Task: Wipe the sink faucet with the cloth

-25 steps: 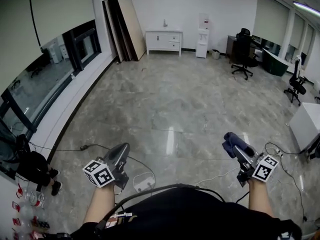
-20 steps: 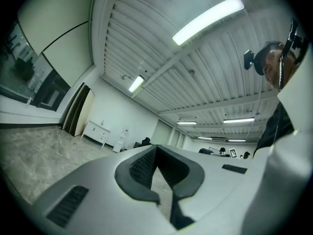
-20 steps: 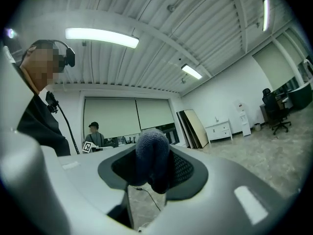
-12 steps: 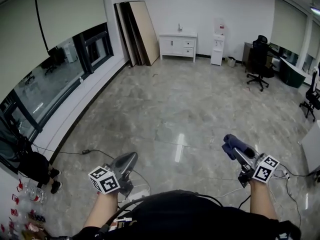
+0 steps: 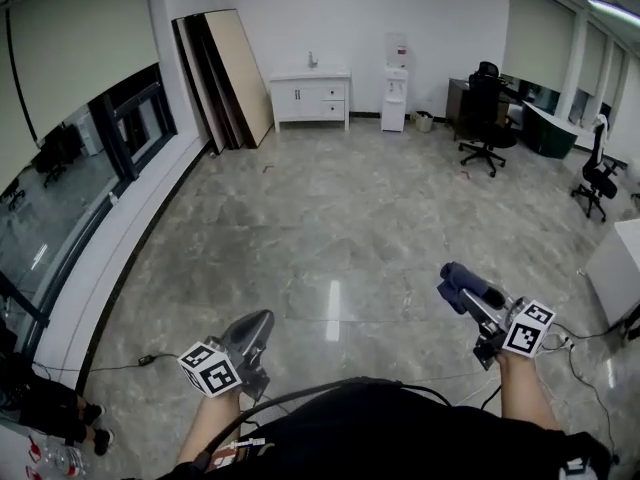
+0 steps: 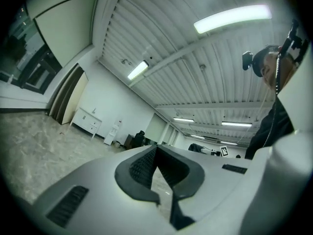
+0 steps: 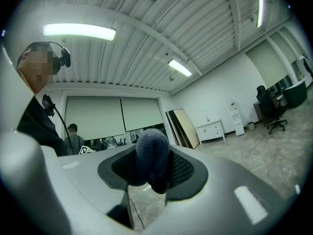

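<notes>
Room: open office, grey marble floor (image 5: 330, 218); white cabinet (image 5: 310, 98) at far wall, well apart from both grippers.
Left gripper (image 5: 254, 326): jaws together, nothing between.
Right gripper (image 5: 458, 293): clamped on dark blue cloth (image 7: 152, 156).

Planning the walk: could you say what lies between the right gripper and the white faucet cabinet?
Only bare grey marbled floor between right gripper and white cabinet, in the head view.

dark blue cloth (image 7: 151, 158); grey marbled floor (image 5: 330, 198), white cabinet (image 5: 310, 98), black office chair (image 5: 484, 103), white walls (image 5: 440, 18)
</notes>
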